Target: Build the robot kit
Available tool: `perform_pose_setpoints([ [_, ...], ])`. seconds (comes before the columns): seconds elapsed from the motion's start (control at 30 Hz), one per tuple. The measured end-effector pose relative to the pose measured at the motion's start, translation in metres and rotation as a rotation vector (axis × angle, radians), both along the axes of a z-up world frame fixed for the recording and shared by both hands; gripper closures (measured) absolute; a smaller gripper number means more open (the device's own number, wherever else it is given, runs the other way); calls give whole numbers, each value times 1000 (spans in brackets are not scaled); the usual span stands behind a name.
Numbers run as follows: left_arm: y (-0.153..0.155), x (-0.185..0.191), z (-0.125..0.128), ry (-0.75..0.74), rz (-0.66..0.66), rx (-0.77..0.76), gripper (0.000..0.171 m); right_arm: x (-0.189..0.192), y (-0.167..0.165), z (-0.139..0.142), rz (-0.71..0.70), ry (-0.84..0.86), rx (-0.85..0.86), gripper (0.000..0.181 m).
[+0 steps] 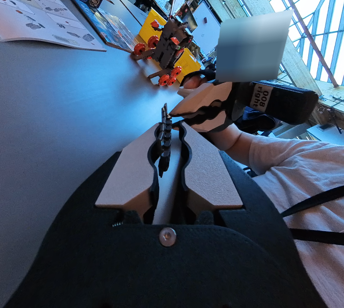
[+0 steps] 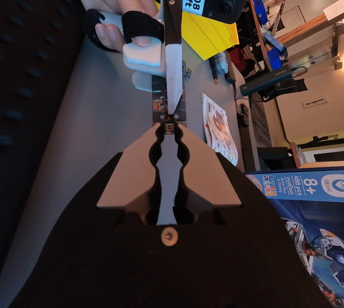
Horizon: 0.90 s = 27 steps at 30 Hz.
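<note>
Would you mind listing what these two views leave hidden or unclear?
- Left wrist view: the flat black studded brick assembly between the left gripper fingers is seen edge-on; its face is hidden.
- Right wrist view: the left gripper's white finger covers that assembly's middle; whether the right gripper clamps it is unclear.
- Left wrist view: the black and red wheeled brick model is too small for detail.

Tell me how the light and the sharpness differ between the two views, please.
Left wrist view: bright windows blow out to white, a bluish sheen lies on the table, and the black brick piece stays sharp. Right wrist view: dimmer and warmer, the near blue box slightly soft; wide-angle bending in both.
</note>
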<state>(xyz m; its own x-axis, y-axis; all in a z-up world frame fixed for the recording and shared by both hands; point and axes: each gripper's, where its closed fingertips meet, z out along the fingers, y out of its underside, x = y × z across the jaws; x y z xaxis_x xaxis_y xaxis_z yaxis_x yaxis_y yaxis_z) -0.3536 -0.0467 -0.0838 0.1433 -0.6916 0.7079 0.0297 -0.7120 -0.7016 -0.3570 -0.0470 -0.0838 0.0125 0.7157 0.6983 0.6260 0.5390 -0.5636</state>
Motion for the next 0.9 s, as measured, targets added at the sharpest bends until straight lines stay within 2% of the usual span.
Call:
perform_pose_setpoints([
  [0.07, 3, -1, -4, 21, 19, -20, 165, -1, 0, -2, -11, -5, -12, 173],
  [0.23, 7, -1, -14, 78, 44, -42, 166, -2, 4, -11, -47, -45, -31, 173],
  [0.43, 12, -5, -19, 76, 64, -103, 166, -5, 10, -18, -76, -16, -36, 173],
  [0.67, 12, -5, -22, 76, 58, -126, 166, -6, 11, -20, -45, 29, -75, 172],
  [0.9, 11, -5, -21, 62, 48, -139, 166, -6, 9, -19, -15, 37, -42, 172],
])
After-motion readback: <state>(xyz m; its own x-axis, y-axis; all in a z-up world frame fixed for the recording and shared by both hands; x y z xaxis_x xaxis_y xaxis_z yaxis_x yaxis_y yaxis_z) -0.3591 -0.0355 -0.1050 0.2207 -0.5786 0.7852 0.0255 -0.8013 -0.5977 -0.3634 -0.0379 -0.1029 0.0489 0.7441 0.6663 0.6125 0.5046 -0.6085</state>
